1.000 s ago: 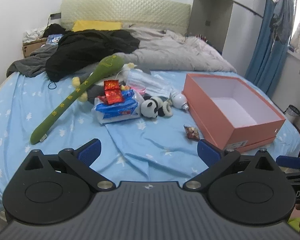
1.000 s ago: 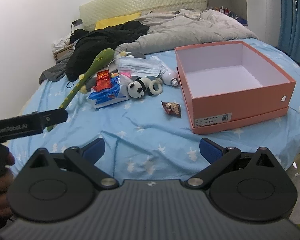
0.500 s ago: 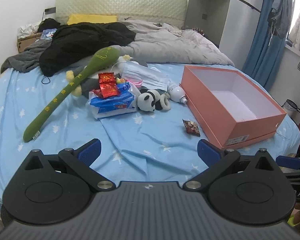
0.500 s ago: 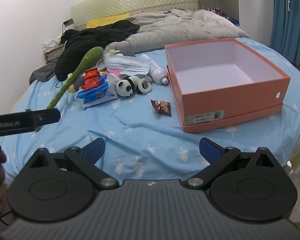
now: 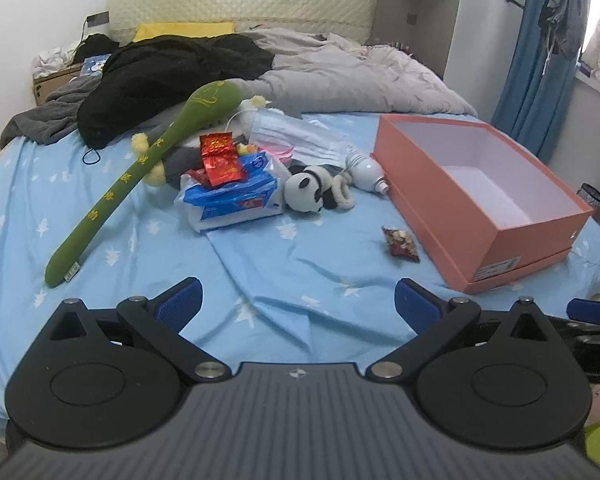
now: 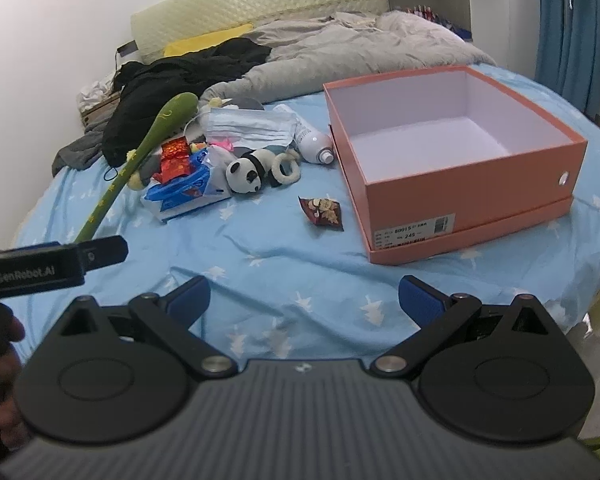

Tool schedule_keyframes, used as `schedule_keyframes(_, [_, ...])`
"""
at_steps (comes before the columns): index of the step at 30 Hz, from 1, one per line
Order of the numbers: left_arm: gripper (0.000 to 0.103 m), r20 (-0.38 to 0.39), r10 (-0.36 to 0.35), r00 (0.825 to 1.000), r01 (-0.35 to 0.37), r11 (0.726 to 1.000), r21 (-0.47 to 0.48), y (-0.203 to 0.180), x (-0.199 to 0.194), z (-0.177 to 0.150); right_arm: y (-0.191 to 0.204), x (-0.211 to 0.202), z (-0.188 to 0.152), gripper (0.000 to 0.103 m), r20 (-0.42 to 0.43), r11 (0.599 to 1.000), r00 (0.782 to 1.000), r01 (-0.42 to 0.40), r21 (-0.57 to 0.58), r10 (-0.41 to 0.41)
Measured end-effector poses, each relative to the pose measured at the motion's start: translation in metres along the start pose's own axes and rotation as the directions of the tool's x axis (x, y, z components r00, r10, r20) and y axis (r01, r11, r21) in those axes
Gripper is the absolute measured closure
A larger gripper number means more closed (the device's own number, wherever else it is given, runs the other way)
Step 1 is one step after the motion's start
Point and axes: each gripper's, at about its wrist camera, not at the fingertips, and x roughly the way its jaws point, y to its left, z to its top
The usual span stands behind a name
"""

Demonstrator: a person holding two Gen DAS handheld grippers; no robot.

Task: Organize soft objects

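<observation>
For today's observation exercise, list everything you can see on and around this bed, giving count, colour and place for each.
Box: one, orange, empty, right side of bed.
Panda toy: one, black and white, mid-bed.
Long plush stick: one, green, left of pile.
Tissue pack: one, blue and white, beside panda.
Red packets: a few, on tissue pack.
Face masks: a stack, pale blue, behind panda.
Bottle: one, white, lying by box.
Snack packet: one, dark red, in front of box.
Duvet: one, grey, bed head.
Clothes: heap, black, bed head.
Left gripper: open.
Right gripper: open.
</observation>
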Motion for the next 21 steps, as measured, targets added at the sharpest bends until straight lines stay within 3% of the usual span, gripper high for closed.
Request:
schedule_keyframes(10, [0.000,-0.049,0.040,0.998,-0.037,0.998,0.051,0.017,0.037,0.006,0.009,0.024,0.000,0.001,-0.004,1.000,1.000,-0.008,-0.010,0.008])
schedule_keyframes(21, [0.000,-0.043,0.063,0.997,-0.056,0.987,0.148,0.032,0.079,0.018,0.022,0.052,0.005,0.001,-0.005,1.000,1.000,-0.021,-0.017,0.021])
